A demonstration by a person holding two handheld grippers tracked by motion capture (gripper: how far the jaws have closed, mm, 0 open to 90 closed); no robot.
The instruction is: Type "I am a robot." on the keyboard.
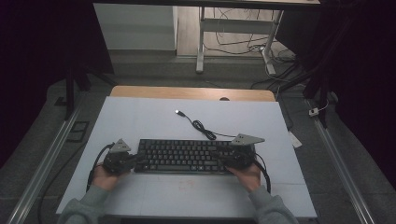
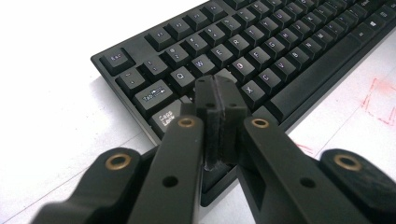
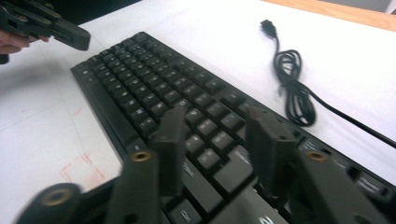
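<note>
Holding my left gripper point(image 2: 215, 100) with its pads pressed together and empty above the left end of the black keyboard point(image 1: 182, 156) (which lies on the white table point(image 1: 140, 116)), I keep my right gripper point(image 3: 219, 140) half spread over its right end.

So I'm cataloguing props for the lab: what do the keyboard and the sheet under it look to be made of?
The keyboard looks like matte black moulded plastic: dull keycaps with printed pale legends and only a soft sheen. Its cable seems rubber- or vinyl-sheathed, coiled loosely and smooth. The white sheet reads as paper or thin matte board, flat, with faint red pen marks; which of the two is unclear.
</note>
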